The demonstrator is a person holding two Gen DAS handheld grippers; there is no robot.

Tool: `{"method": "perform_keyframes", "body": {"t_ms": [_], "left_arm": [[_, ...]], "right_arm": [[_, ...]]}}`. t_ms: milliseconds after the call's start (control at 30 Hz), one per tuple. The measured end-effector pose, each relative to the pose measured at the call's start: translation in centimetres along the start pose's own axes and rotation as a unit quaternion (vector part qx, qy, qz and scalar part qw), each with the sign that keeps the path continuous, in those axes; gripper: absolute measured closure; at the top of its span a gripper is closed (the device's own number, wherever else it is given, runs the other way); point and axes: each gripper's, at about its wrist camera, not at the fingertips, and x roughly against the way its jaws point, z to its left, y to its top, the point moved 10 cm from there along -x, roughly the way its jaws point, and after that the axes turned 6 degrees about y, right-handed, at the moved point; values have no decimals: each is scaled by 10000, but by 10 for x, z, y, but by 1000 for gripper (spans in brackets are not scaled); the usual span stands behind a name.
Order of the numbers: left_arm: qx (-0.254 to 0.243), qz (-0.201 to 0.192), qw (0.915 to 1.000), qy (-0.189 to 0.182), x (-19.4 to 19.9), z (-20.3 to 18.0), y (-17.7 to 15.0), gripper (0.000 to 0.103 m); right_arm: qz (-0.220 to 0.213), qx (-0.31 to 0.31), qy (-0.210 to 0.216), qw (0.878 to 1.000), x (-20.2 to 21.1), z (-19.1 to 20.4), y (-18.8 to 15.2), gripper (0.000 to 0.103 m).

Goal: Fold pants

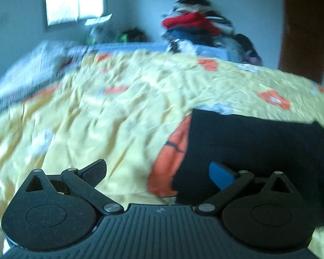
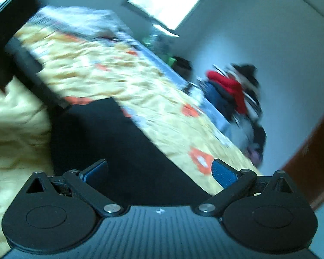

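One yellow bedspread [image 1: 110,112] covers the bed, and one pair of black pants [image 1: 248,151] lies flat on it, folded, long axis unclear. Two grippers, left gripper [image 1: 157,173] and right gripper [image 2: 159,171], hang wide open, holding nothing.

The left camera sits just behind the left tongs [image 1: 157,172] and looks level across the bed [image 1: 97,112], low and close to it, toward the far wall with the window [image 1: 74,0]. The right camera sits behind the right tongs [image 2: 159,172] and is tipped over, so the bed slants. It is close to the bed too. The 2 views share the bed, the window, the black pants [image 1: 259,146] and the clothes pile [image 1: 196,26].
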Motion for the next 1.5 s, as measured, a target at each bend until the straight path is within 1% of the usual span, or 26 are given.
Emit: {"method": "perform_keyframes", "body": {"t_ms": [100,167,233,300,333,400,500,567,700,833,900,967,1000,1033,1133,1200,1267,1333,1400,1433,1467,1500], "left_arm": [[656,277,9967,-395,0,18,1,3],[1029,419,9911,-726,4,21,2,3],[1207,592,9859,-998,5,18,2,3],[1301,784,9800,-1285,8,9,-1,3],[1375,886,9757,-1456,10,5,-2,3],[1500,1086,9671,-1745,9,-4,-6,3],[1702,1415,9507,-2170,9,-16,-12,2],[1909,1680,9355,-2451,7,-25,-18,2],[2294,2115,9058,-2865,-1,-38,-28,2],[2727,2167,8858,-3066,-11,-48,-24,1],[3067,2194,8697,-3186,-21,-53,-20,1],[3327,2170,8573,-3276,-30,-57,-14,1],[3389,2131,8564,-3262,-33,-57,-10,1],[3428,2106,8574,-3209,-37,-59,-7,1],[3451,2098,8565,-3213,-44,-63,0,3],[3434,2058,8589,-3195,-46,-64,3,4],[3385,2033,8625,-3166,-47,-65,4,5],[3281,1975,8720,-3047,-49,-66,5,12],[3101,1891,8867,-2860,-48,-66,5,24],[2976,1839,8953,-2757,-48,-67,5,28],[2850,1786,9040,-2640,-48,-67,5,37],[2740,1739,9113,-2535,-48,-67,5,47]], "right_arm": [[1,536,177,9984,-9,35,8,0],[-47,636,330,9974,-12,49,13,0],[-47,642,419,9970,-16,58,16,0],[111,737,498,9960,-23,66,15,0],[187,822,473,9953,-27,69,14,0],[336,1066,286,9933,-34,75,9,0],[265,1132,-43,9932,-40,73,13,0],[220,944,-190,9951,-44,66,16,0],[8,461,-312,9984,-40,49,20,0],[-167,52,-341,9993,-35,35,22,0],[-208,-97,-330,9992,-33,30,22,0],[-211,-218,-275,9992,-32,30,21,0],[-207,-285,-230,9991,-31,29,21,0],[-202,-352,-147,9991,-29,28,21,0],[-233,-481,267,9982,-17,28,20,0],[-513,-672,636,9944,-1,21,25,0],[-730,-1116,950,9865,15,7,30,0],[-744,-1642,1056,9779,17,-14,30,0],[-561,-2110,1049,9702,4,-34,22,1],[-413,-2237,1047,9681,-6,-39,16,12],[-220,-2319,1079,9665,-18,-40,9,38],[-23,-2388,1159,9641,-29,-40,3,51]]}}
